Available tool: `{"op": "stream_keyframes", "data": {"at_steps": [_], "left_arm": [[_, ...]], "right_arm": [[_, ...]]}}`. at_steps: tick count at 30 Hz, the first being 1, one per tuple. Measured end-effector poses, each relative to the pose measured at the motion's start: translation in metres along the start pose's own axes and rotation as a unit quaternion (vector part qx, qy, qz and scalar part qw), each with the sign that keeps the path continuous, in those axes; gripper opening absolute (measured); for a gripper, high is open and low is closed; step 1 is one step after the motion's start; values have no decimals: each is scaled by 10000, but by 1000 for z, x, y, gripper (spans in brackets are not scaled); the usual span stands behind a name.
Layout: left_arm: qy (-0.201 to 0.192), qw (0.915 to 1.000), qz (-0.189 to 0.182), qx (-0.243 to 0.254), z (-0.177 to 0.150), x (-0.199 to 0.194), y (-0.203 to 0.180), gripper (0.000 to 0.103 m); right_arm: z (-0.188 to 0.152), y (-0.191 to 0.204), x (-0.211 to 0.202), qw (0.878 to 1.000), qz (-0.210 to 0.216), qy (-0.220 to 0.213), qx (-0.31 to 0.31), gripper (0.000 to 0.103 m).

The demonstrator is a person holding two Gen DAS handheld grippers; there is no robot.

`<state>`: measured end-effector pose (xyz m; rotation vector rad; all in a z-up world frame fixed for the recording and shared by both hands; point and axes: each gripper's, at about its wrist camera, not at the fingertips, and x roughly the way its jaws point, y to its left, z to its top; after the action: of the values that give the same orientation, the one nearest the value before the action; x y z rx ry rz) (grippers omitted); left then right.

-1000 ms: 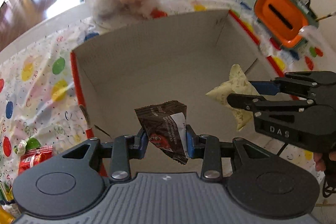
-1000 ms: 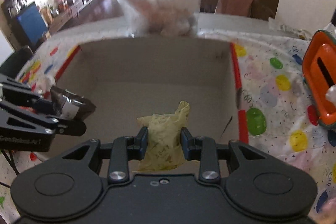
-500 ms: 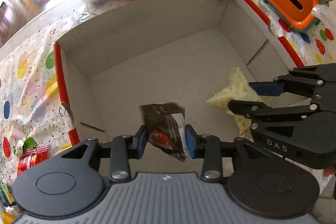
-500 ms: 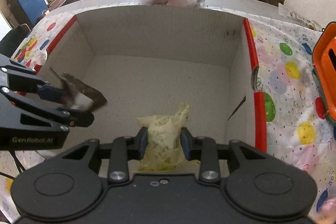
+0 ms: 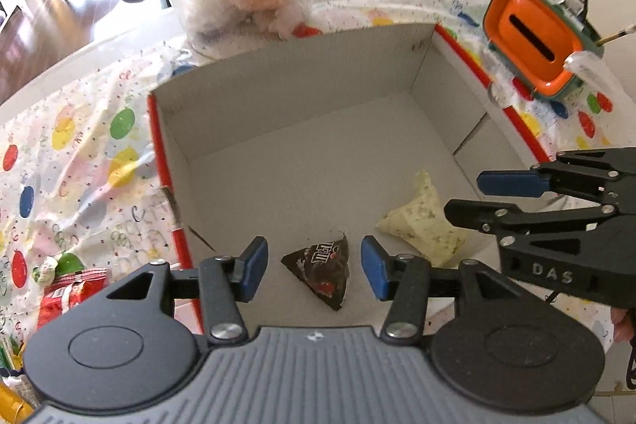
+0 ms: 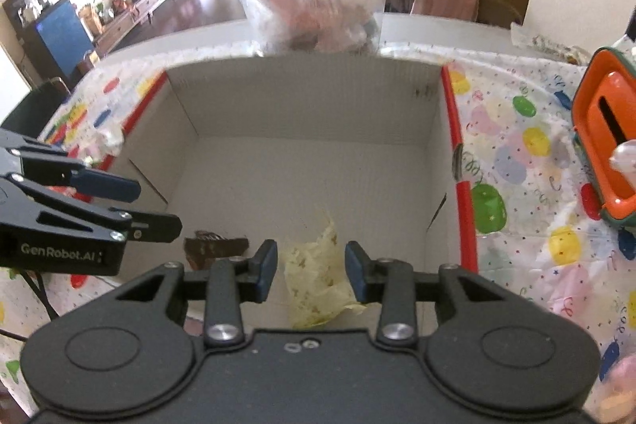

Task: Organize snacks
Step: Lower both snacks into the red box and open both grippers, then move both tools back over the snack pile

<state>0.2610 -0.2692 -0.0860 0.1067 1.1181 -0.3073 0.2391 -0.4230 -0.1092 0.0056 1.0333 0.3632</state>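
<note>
Releasing snacks into box (image 5: 302, 98) | left claw (image 5: 310, 267) opening, chocolate packet (image 5: 322, 271) dropped | right claw (image 6: 311, 271) opening around yellow packet (image 6: 318, 277)

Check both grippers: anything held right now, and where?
Nothing held. Left gripper jaws are opening, clear of the brown packet; right gripper jaws opening, clear of the yellow packet.

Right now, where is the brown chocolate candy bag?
In the left wrist view, the brown candy bag lies on the floor of the cardboard box, near its front, between the opening left gripper's fingers, left of the yellow snack packet.
</note>
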Motion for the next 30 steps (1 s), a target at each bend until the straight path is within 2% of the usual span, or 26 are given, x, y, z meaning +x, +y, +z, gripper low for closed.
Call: {"op": "stream_keyframes", "data": {"at_steps": [12,15,17,25,30], "left_arm": [[-749,9970,-138,-113,-34,-64,25,57],[-995,9949,-111,-96,-47,-82,33,67],[-1150,9933,-87,-72,-57,-94,40,68],[-1506,9884,-2,-184,-93,-130,77,73],[-1864,9818,325,-176,-122,-152,100,78]], "right_arm": [[-8,40,-52,9976,-90,-673,132,49],[-12,55,-63,9963,-88,-847,140,61],[-15,67,-69,9953,-75,-961,117,66],[-22,116,-80,9927,-3,-1200,-139,81],[-24,147,-81,9911,112,-1284,-334,88]]}}
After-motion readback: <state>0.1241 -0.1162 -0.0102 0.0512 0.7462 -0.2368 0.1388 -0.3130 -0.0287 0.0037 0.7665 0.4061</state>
